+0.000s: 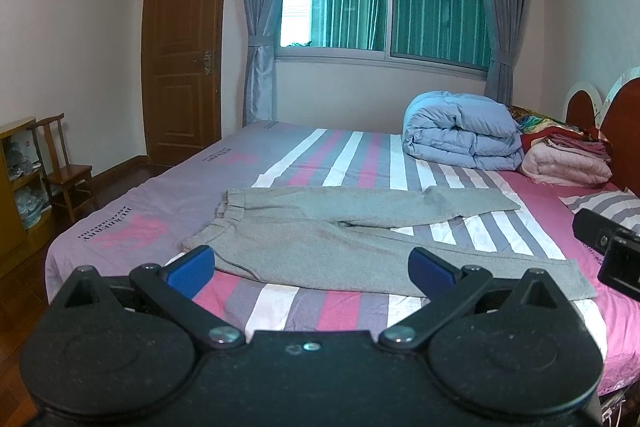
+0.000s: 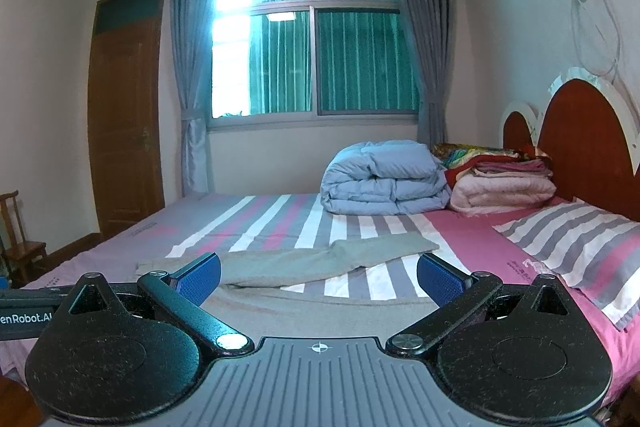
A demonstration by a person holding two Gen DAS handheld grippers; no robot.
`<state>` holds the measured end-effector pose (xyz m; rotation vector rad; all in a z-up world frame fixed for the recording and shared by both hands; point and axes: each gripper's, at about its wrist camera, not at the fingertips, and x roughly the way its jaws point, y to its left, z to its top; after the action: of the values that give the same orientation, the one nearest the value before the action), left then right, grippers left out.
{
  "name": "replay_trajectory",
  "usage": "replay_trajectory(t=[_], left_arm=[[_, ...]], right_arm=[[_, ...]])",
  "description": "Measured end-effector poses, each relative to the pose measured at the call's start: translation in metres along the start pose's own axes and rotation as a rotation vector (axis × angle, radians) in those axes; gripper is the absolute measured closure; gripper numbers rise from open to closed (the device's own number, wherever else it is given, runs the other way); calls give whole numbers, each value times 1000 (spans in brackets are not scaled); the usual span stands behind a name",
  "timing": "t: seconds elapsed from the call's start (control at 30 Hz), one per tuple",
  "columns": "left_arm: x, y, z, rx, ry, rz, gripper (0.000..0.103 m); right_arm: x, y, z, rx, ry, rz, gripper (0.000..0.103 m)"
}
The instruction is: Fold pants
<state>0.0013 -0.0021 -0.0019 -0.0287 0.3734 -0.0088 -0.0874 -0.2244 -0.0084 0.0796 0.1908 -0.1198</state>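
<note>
The grey sweatpants (image 1: pixel 360 239) lie flat on the striped bedsheet (image 1: pixel 352 155), legs spread apart toward 3 o'clock, waistband toward 9 o'clock. The left gripper (image 1: pixel 312 269) and right gripper (image 2: pixel 318 277) hang above the near edge, jaws wide, holding nothing. A folded blue duvet (image 1: pixel 460 131) rests at 1 o'clock

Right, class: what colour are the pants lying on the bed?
Plain grey pants, clearest in the left wrist view.
</note>
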Motion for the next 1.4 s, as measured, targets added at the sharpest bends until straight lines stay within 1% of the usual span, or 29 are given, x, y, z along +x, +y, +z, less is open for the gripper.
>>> replay_trajectory(t=[0.13, 0.2, 0.33, 0.4, 0.5, 0.6, 0.93, 1.1, 1.27, 1.3, 1.4], left_arm=[[-1, 0, 0, -9, -2, -3, 6], [-1, 1, 1, -26, -15, -11, 6], [0, -1, 1, -20, -12, -12, 6], [2, -2, 0, 6, 1, -2, 6], [4, -2, -1, 15, 11, 2, 6], [4, -2, -1, 19, 1, 3, 6], [7, 0, -2, -9, 21, -4, 6], [13, -3, -4, 4, 24, 0, 6], [16, -7, -8, 20, 19, 2, 6], [17, -9, -8, 16, 40, -2, 6], [20, -13, -12, 34, 41, -2, 6]], right_arm=[[0, 1, -2, -1, 0, -1, 0], [0, 1, -3, 3, 1, -3, 0], [2, 1, -3, 9, 6, -5, 0], [2, 1, -3, 6, 4, -7, 0], [3, 2, -3, 4, 8, -5, 0], [3, 2, -3, 3, 11, -5, 0], [2, 2, -3, 2, 8, -8, 0], [6, 1, -3, 3, 15, -13, 0], [9, -2, -4, 12, 19, -39, 0], [10, -2, -4, 13, 18, -43, 0], [12, -4, -5, 13, 23, -54, 0]])
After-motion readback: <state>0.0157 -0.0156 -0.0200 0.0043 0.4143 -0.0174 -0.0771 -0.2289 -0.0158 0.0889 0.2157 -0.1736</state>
